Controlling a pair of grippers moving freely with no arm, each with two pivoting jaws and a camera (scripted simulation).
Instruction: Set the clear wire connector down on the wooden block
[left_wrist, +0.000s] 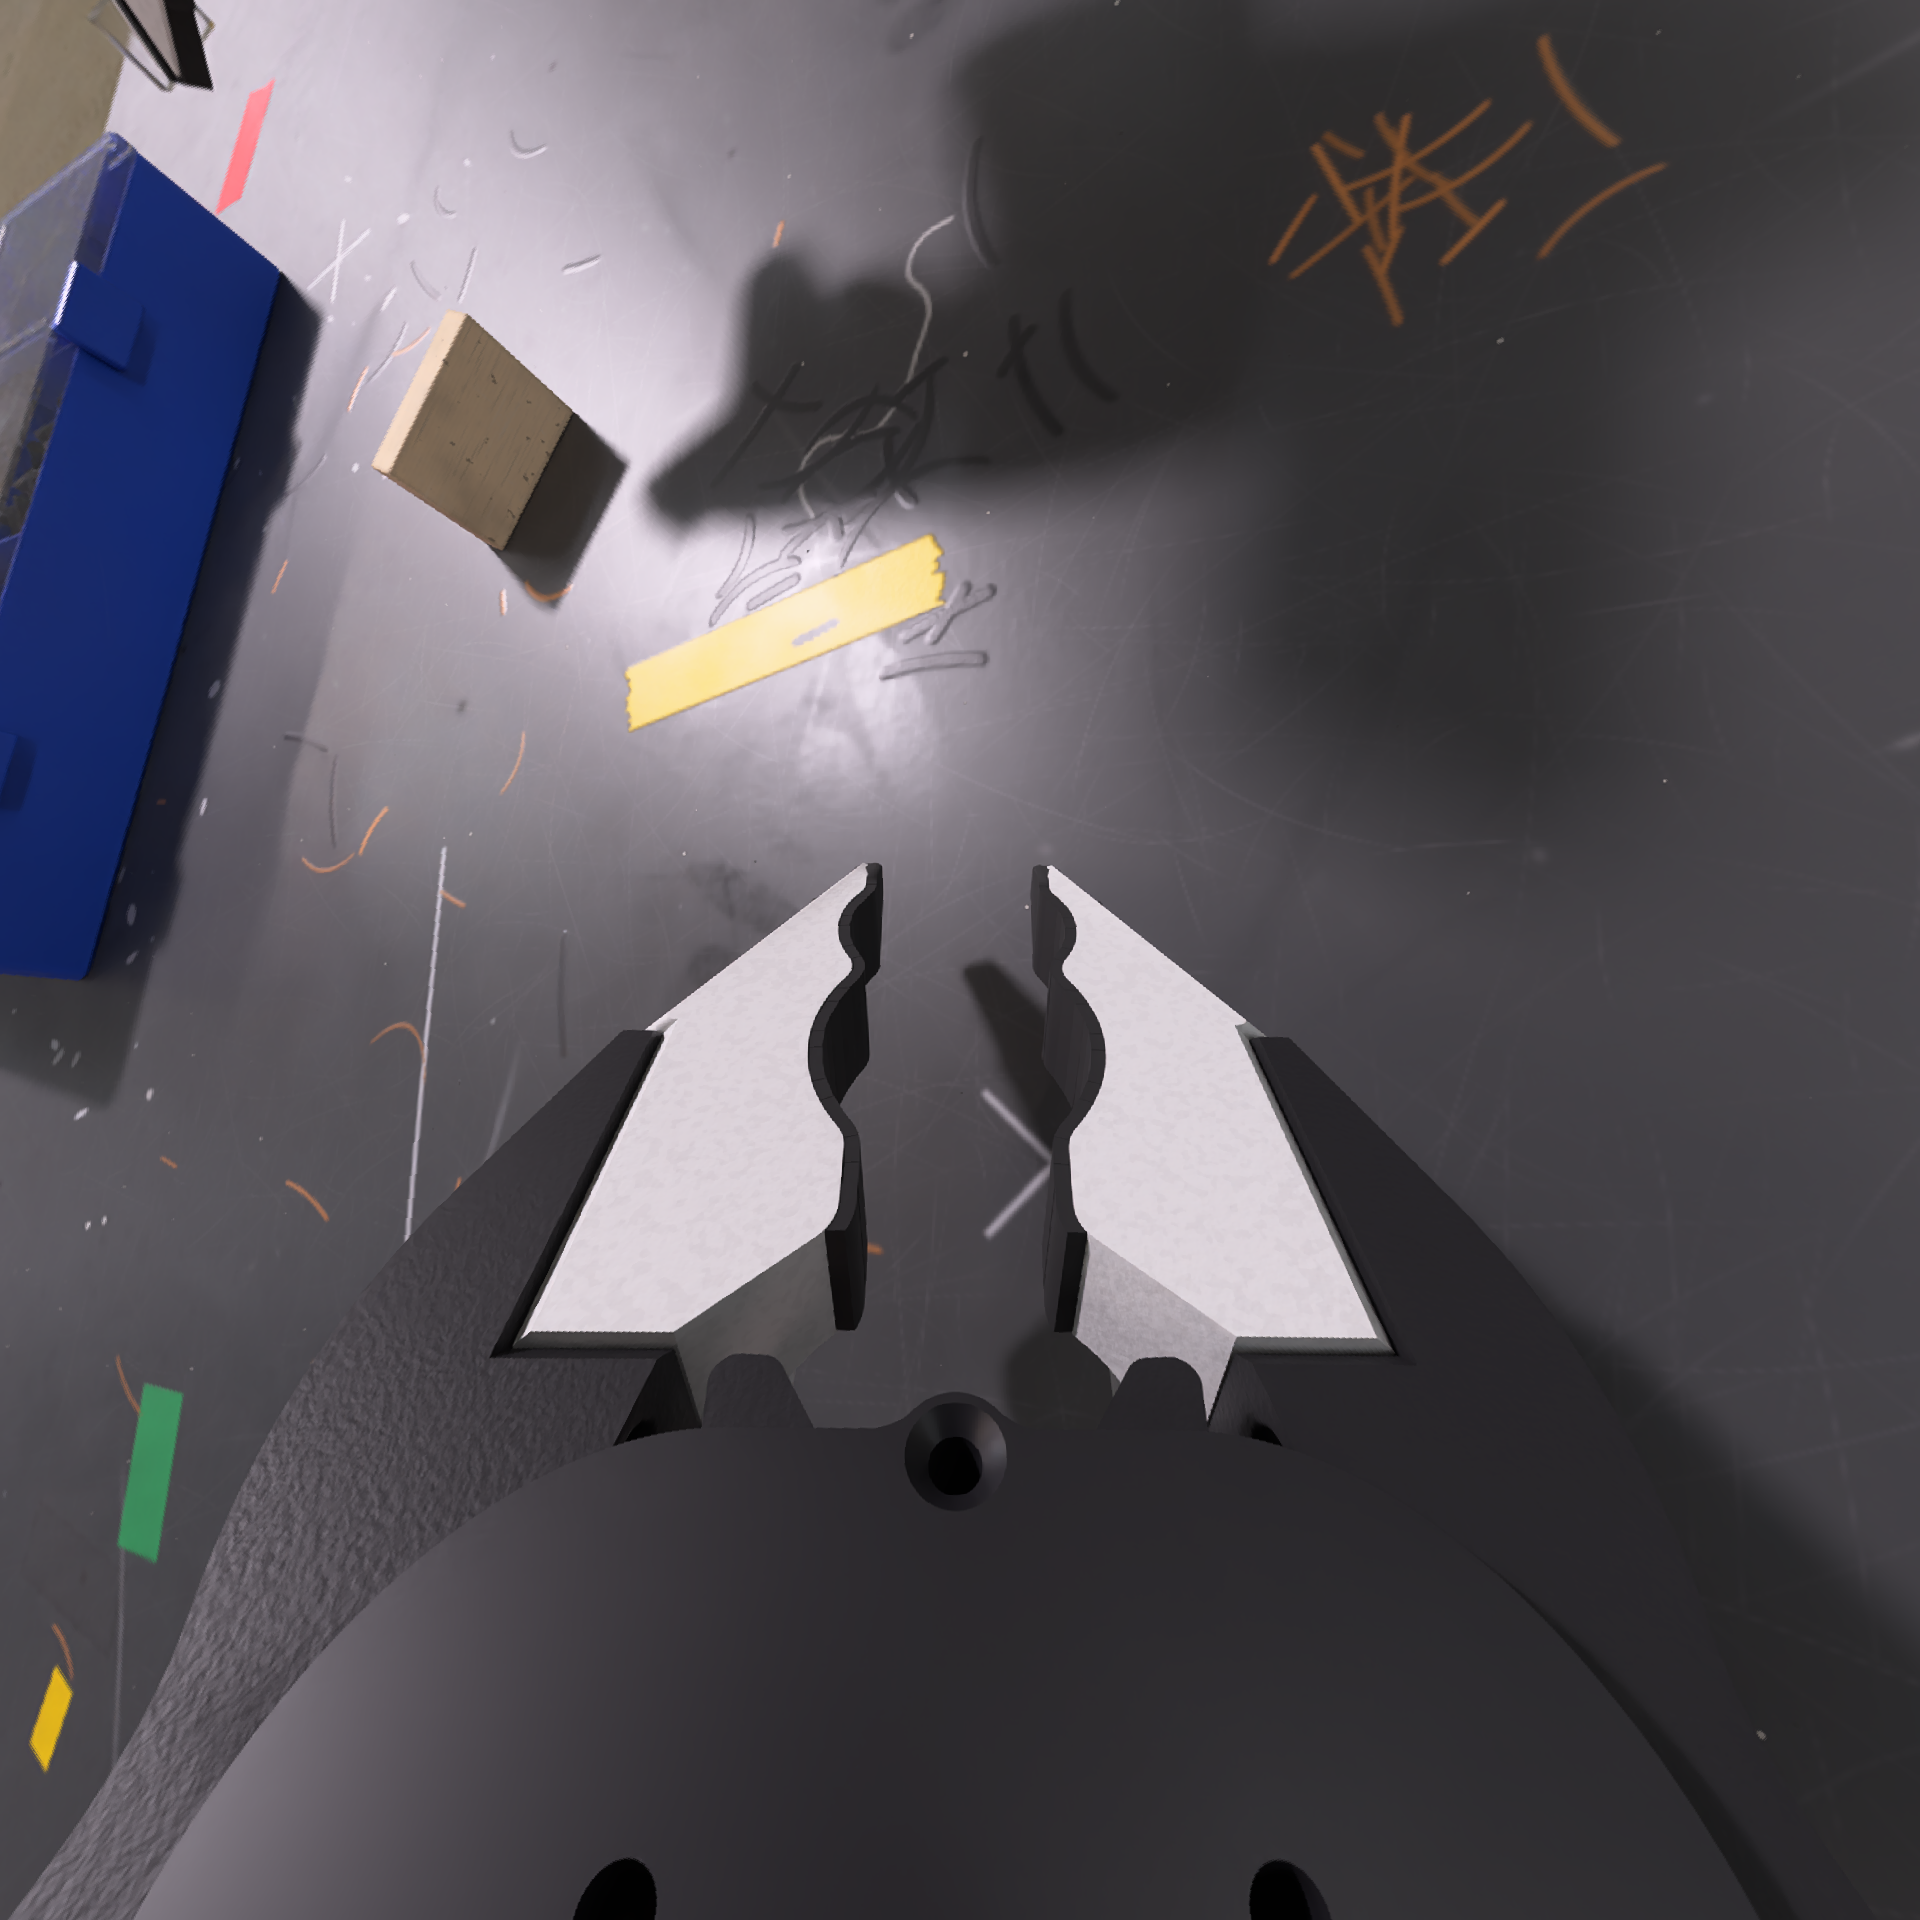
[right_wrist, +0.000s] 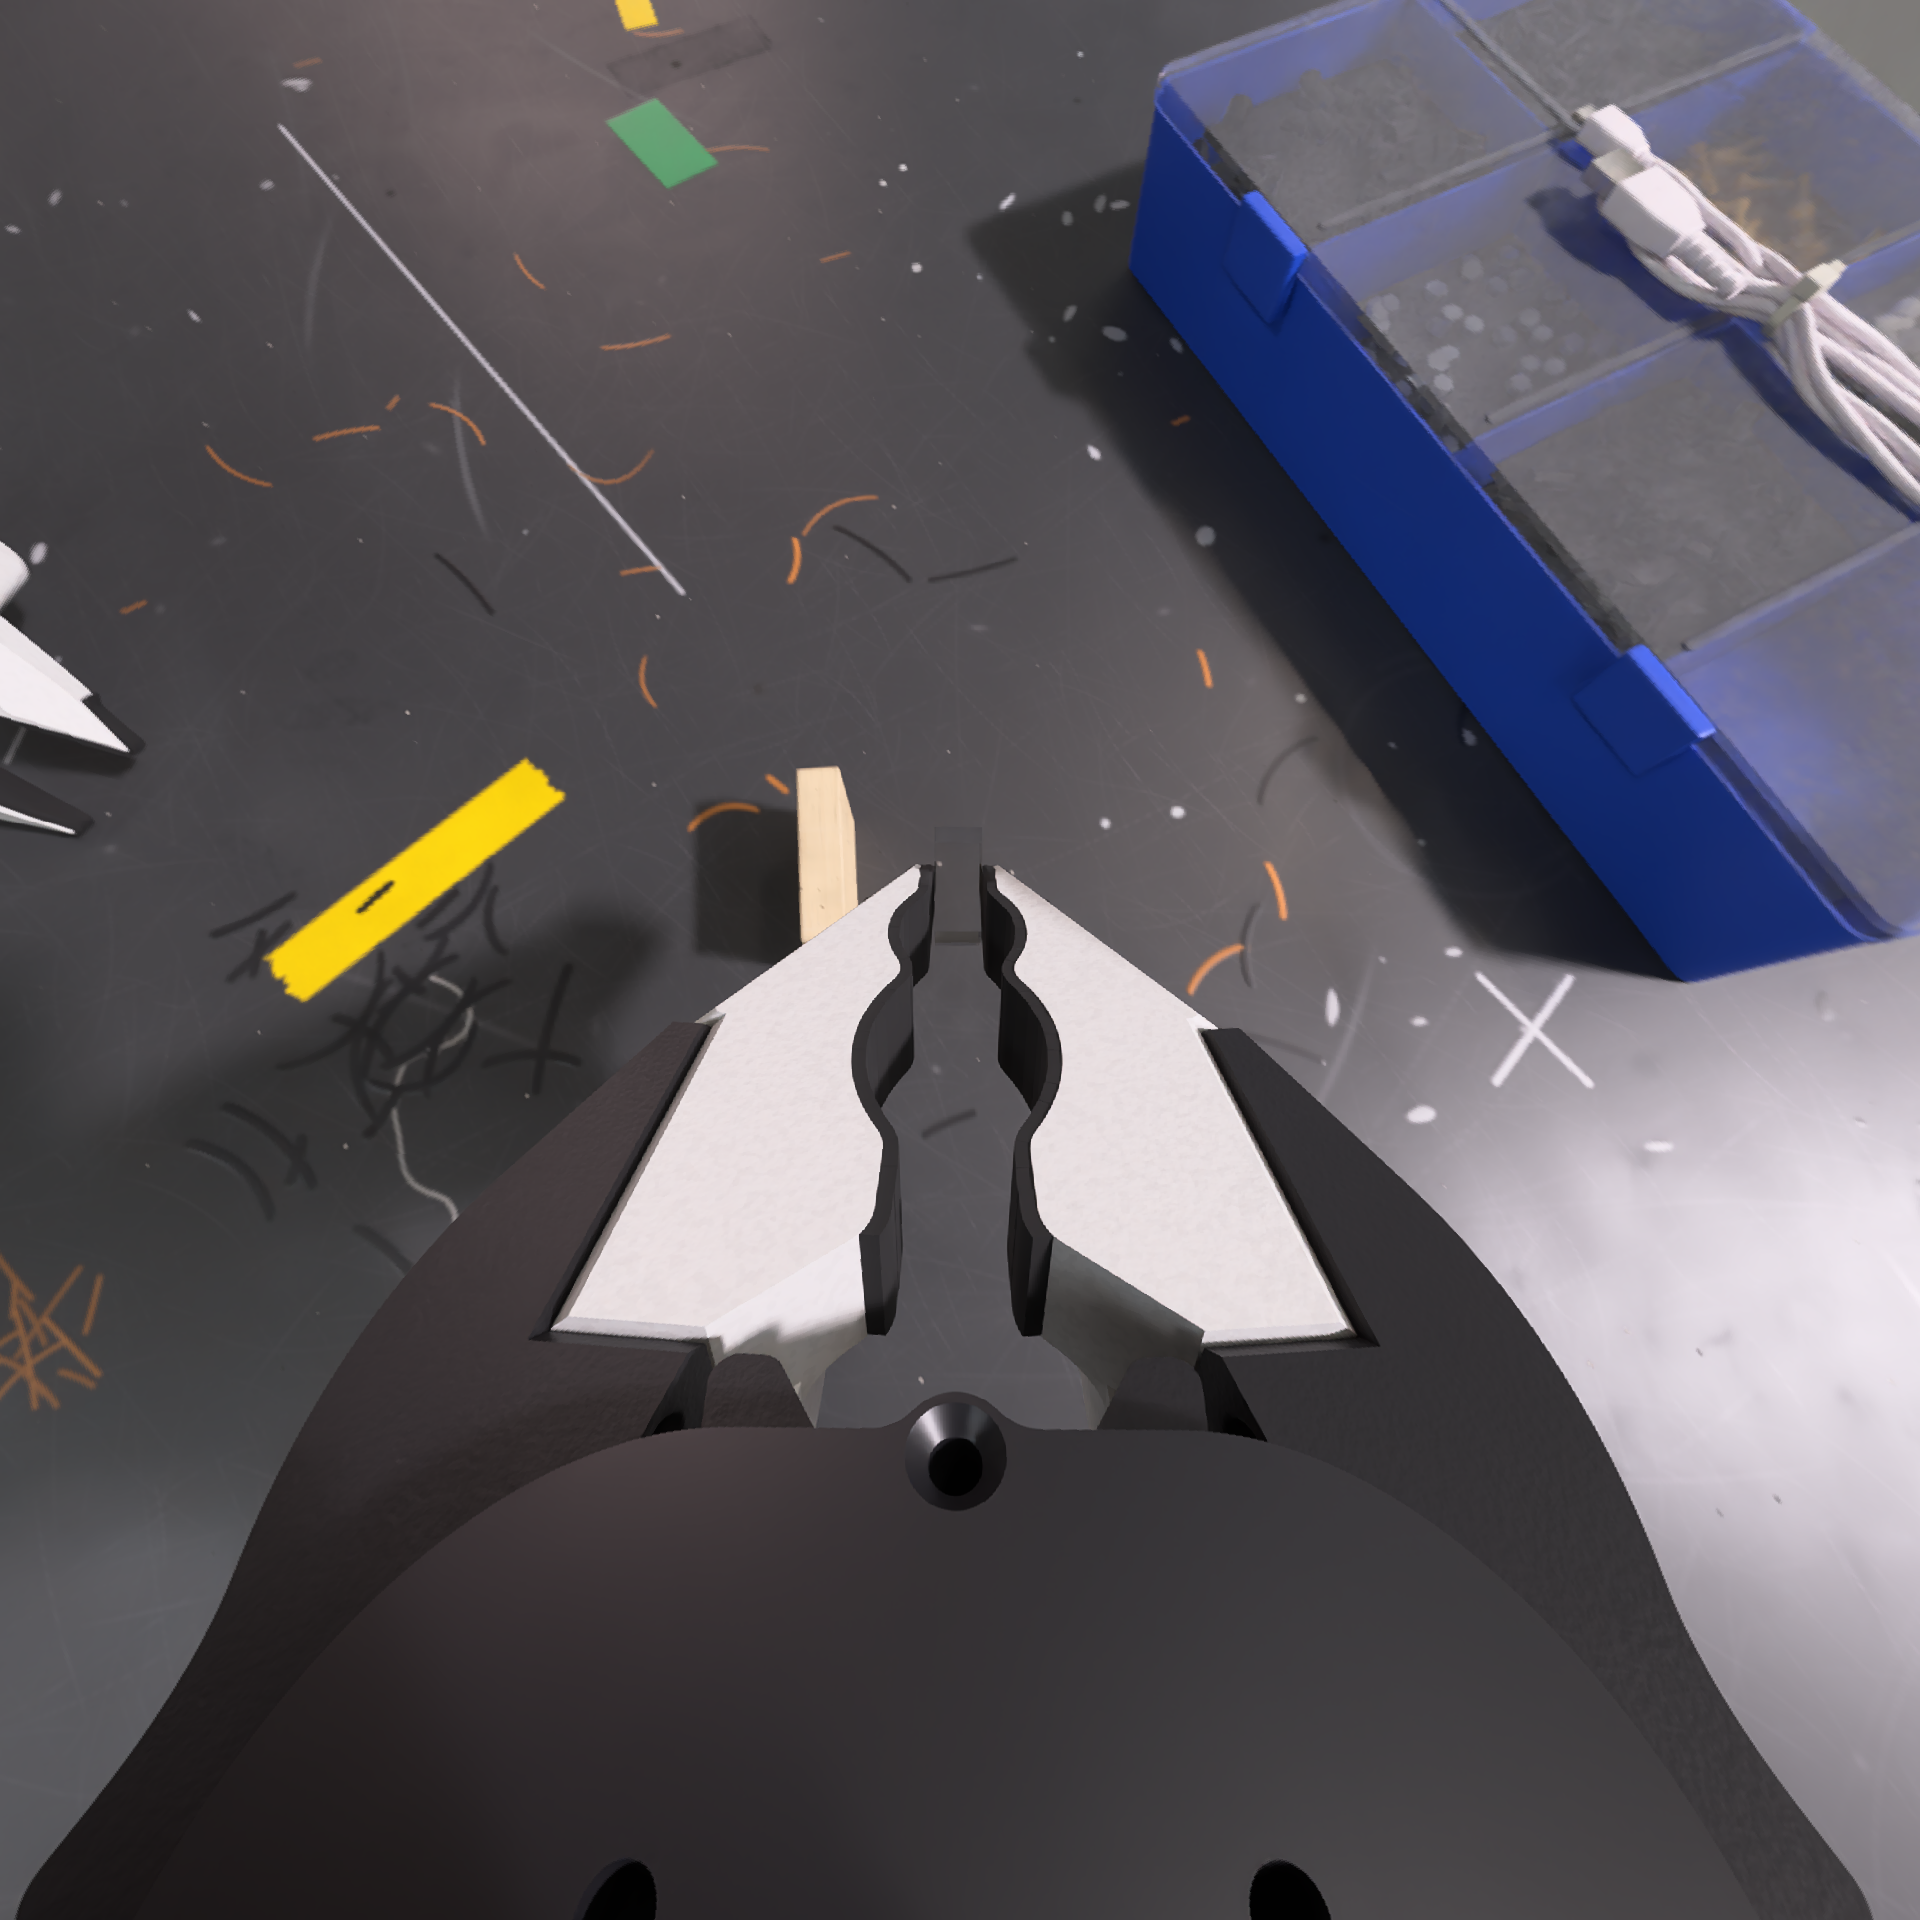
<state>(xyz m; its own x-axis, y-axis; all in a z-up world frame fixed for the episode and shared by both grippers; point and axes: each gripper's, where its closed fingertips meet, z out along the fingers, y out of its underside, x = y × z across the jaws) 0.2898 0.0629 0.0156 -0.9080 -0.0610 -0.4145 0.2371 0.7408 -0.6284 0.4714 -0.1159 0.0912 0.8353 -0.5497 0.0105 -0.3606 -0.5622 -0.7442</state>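
Observation:
The wooden block (left_wrist: 478, 431) lies on the dark table, ahead and to the left in the left wrist view. In the right wrist view only a strip of the block (right_wrist: 826, 847) shows, just behind and left of my right gripper's tips. My right gripper (right_wrist: 958, 883) is shut on the clear wire connector (right_wrist: 958, 894), a small translucent piece pinched at the fingertips and held above the table beside the block. My left gripper (left_wrist: 956, 883) is open and empty, low over the table to the right of the block. Its white fingers (right_wrist: 47, 707) show at the left edge of the right wrist view.
A blue organiser box (right_wrist: 1507, 582) with a clear lid stands to the right of the block, with a white cable bundle (right_wrist: 1766, 301) lying on it. It also shows at the left edge of the left wrist view (left_wrist: 114, 582). A yellow tape strip (left_wrist: 784, 629) and wire scraps lie on the table.

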